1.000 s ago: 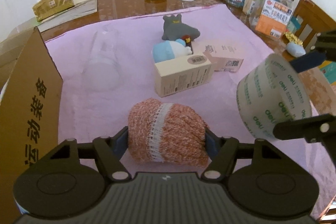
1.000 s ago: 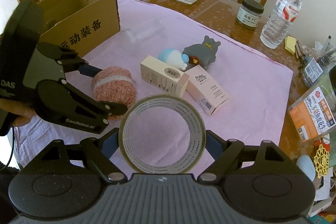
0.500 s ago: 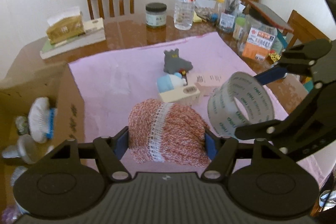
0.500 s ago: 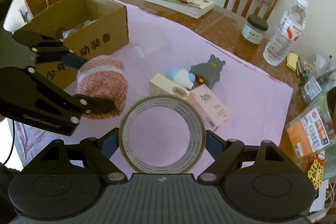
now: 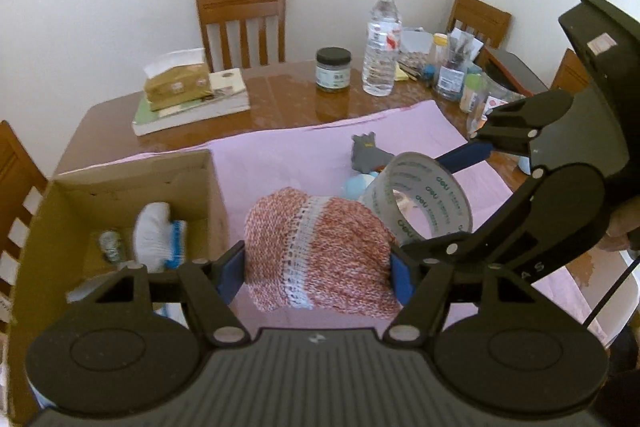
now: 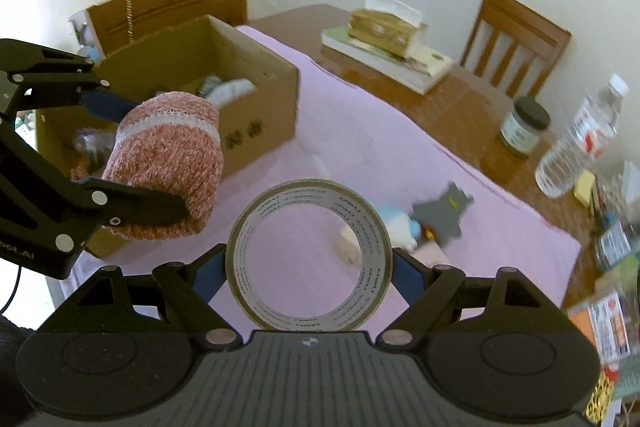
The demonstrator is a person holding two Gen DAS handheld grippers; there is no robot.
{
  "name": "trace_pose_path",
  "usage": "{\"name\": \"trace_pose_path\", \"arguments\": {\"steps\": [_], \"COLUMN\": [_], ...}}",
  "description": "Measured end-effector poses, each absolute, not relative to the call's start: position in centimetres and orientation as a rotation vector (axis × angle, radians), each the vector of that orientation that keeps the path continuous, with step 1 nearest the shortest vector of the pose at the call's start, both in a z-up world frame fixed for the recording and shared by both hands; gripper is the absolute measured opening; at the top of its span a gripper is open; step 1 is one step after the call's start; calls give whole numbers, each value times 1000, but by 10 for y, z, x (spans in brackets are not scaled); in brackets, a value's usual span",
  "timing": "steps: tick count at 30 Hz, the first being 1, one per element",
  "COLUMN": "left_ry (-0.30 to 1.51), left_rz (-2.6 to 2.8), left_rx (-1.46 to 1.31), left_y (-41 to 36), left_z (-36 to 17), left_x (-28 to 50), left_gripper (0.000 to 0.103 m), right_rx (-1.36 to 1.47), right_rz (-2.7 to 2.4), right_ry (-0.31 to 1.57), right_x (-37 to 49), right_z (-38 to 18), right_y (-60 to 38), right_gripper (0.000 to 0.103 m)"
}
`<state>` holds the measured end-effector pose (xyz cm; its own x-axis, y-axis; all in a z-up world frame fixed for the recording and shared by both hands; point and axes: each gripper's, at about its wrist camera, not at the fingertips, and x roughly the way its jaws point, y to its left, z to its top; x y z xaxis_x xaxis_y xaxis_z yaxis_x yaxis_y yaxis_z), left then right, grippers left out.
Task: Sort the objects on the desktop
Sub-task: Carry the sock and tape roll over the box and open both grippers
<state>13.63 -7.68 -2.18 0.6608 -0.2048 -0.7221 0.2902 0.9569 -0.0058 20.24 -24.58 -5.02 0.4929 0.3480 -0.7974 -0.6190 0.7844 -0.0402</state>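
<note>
My left gripper (image 5: 318,271) is shut on a red-and-white knitted roll (image 5: 320,255), held in the air just right of the open cardboard box (image 5: 120,187). My right gripper (image 6: 308,267) is shut on a roll of clear tape (image 6: 308,259) and hangs over the pink cloth (image 6: 360,131). The left gripper (image 6: 140,155) and its knitted roll (image 6: 168,163) show at the left of the right wrist view, in front of the box (image 6: 260,99). On the cloth lie a grey plush toy (image 6: 444,215), a blue-and-white toy (image 6: 396,223) and a small carton, partly hidden behind the tape.
The box holds a white-and-blue glove (image 5: 158,235) and a small jar (image 5: 110,245). A tissue pack on books (image 5: 188,95), a dark-lidded jar (image 5: 333,69), a water bottle (image 5: 382,47) and cluttered stationery (image 5: 452,71) stand on the wooden table. Chairs surround it.
Both grippers rose off the cloth with their loads and moved left toward the box. The box interior came into view.
</note>
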Motion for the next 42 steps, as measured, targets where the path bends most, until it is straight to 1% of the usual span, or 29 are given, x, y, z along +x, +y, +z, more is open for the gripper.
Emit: {"name": "trace_pose_path", "arguments": {"steps": [10,21,42], "left_ry": [772,772,865], "left_rz": [-199,-45,61], "left_rx": [73,93,95], "left_y": [-31,27,88], "left_z": [-3,-3,-33], "left_x": [121,119,139], "left_gripper": [70,70,71], "right_rx": [-375,-420,-444], "right_rz": [709,798,830], "right_ry": [800,738,786], "right_x": [209,221,260], "right_z": [-27,-12,-24], "right_y": [-191,-132,-58], "right_gripper": [88,88,88]}}
